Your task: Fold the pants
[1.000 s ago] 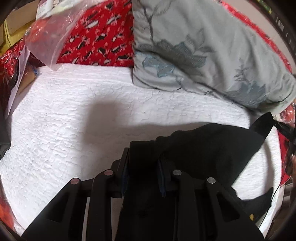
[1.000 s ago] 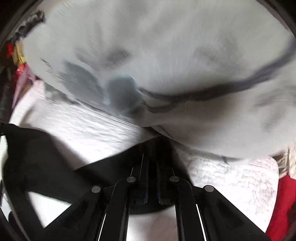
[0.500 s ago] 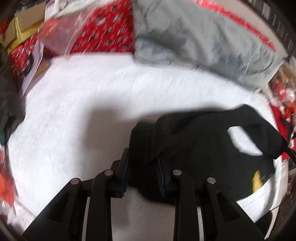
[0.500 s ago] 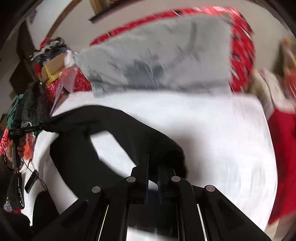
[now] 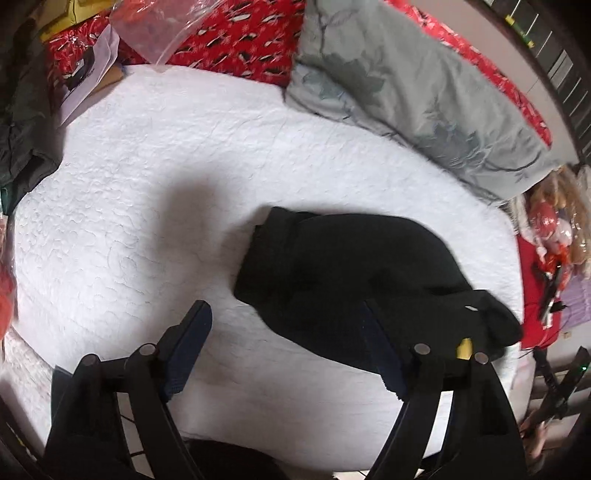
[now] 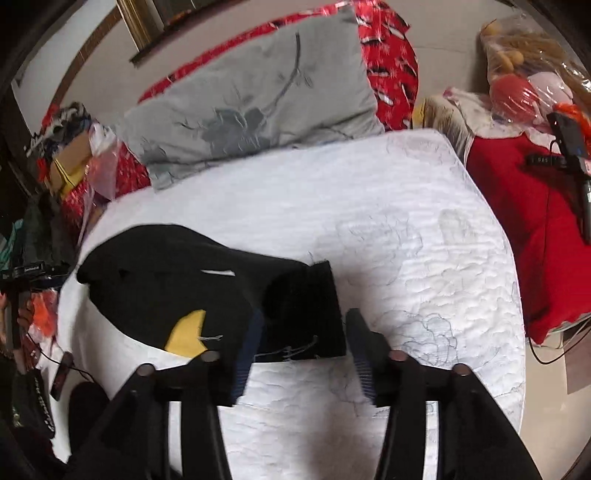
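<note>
The black pants (image 5: 351,280) lie in a folded heap on the white quilt (image 5: 147,206), a yellow patch (image 6: 186,332) showing at their near edge. My left gripper (image 5: 285,308) hangs above the heap's left end. Its jaws are opening and stand wide, with nothing pressed between them. In the right wrist view the pants (image 6: 177,280) fill the left half. My right gripper (image 6: 304,315) is over their right corner. Its jaws are opening too: the cloth lies below and between the fingers, but the pads do not press on it.
A grey flowered pillow (image 5: 406,85) leans on red patterned bedding (image 5: 236,40) at the far side. A clear plastic bag (image 5: 155,26) and boxes crowd the far left. Bagged toys (image 6: 524,81) and a red cloth (image 6: 517,236) sit right of the quilt's edge.
Both grippers were shut on the pants and have let go; the pants now rest folded on the quilt. The right gripper has swung away from the pillow towards the near side.
</note>
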`<state>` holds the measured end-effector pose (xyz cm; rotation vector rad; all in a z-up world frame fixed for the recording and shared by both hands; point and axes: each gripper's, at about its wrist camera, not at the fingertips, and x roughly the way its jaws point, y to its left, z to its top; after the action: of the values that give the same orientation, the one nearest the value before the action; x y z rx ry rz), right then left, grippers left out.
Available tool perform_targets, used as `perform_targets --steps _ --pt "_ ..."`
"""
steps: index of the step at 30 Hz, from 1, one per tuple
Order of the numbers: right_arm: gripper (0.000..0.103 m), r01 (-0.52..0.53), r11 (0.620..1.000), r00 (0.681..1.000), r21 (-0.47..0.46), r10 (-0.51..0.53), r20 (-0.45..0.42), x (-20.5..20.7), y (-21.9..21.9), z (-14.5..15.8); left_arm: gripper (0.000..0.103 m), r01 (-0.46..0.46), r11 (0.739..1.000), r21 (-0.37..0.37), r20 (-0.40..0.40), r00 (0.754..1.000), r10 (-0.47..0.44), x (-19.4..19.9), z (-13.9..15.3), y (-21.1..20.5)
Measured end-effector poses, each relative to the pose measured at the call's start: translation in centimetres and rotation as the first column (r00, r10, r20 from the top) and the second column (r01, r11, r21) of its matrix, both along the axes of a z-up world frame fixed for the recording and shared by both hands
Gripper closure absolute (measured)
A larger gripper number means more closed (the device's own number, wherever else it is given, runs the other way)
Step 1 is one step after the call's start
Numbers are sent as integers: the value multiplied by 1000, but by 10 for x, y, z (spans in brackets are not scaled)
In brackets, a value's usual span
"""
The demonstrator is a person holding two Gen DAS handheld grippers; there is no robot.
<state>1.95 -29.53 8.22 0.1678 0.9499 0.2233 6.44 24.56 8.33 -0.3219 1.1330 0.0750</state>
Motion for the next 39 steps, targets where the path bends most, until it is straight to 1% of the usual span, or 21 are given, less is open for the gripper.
perform_targets --steps 2,3,7,10,12,15,17,18,19,21,25,27,29,30,32,33,35,36,37,38,39 --pt "48 12 1000 1000 23 -12 6 1 4 9 21 -12 1000 27 22 1000 12 2 9 -8" --pt "44 20 999 1000 44 -21 4 2 4 12 21 -13 999 34 30 999 12 2 12 -10" --pt "33 74 986 997 147 -74 -10 11 1 15 21 -8 999 51 12 1000 8 13 8 -12" --pt "31 151 962 988 226 -138 -73 21 -5 4 21 -44 999 14 30 999 43 16 1 0" --pt "29 202 919 975 338 -157 -155 28 -9 -9 21 -58 998 -16 35 998 59 16 -3 9" --pt "29 238 868 962 436 -148 -230 34 -6 -24 21 -61 998 -14 7 998 61 18 -7 14" --pt "28 252 831 956 496 -133 -262 38 0 -31 21 -62 997 -54 -25 998 60 19 -13 11" --pt "25 265 811 951 521 -131 -280 40 2 -35 21 -65 995 -71 -38 997 62 18 -17 9" --pt "21 289 783 942 550 -131 -308 44 6 -40 21 -67 994 -89 -52 997 63 17 -22 6" --pt "20 343 726 923 596 -141 -358 51 12 -52 21 -77 990 -115 -75 995 68 19 -34 -1" --pt "20 449 624 882 639 -195 -430 65 17 -70 21 -127 981 -148 -97 989 113 30 -52 -4" --pt "20 501 582 857 641 -229 -462 74 23 -79 21 -157 972 -173 -119 983 138 39 -63 -4" --pt "20 533 555 839 639 -252 -482 80 26 -87 21 -178 969 -171 -131 979 157 47 -70 -4" --pt "20 545 544 832 638 -261 -489 83 28 -90 21 -190 969 -159 -143 975 168 54 -76 -6" --pt "21 586 529 805 614 -293 -515 88 32 -100 22 -195 972 -129 -155 972 175 64 -82 -7" --pt "24 594 526 800 609 -302 -519 89 33 -103 24 -197 974 -115 -155 972 179 69 -85 -8" --pt "41 589 540 803 601 -309 -510 92 35 -107 63 -193 976 -102 -164 971 175 77 -88 -6" --pt "59 574 564 813 594 -305 -495 96 36 -107 71 -195 974 -113 -182 968 173 83 -91 -5" --pt "80 558 591 822 582 -301 -483 98 36 -107 90 -211 968 -139 -194 964 182 86 -91 -2" --pt "89 545 617 830 568 -300 -471 102 36 -104 98 -224 960 -170 -199 962 189 88 -87 1" --pt "95 529 638 840 560 -298 -454 108 35 -98 98 -232 952 -198 -192 962 195 88 -80 4"
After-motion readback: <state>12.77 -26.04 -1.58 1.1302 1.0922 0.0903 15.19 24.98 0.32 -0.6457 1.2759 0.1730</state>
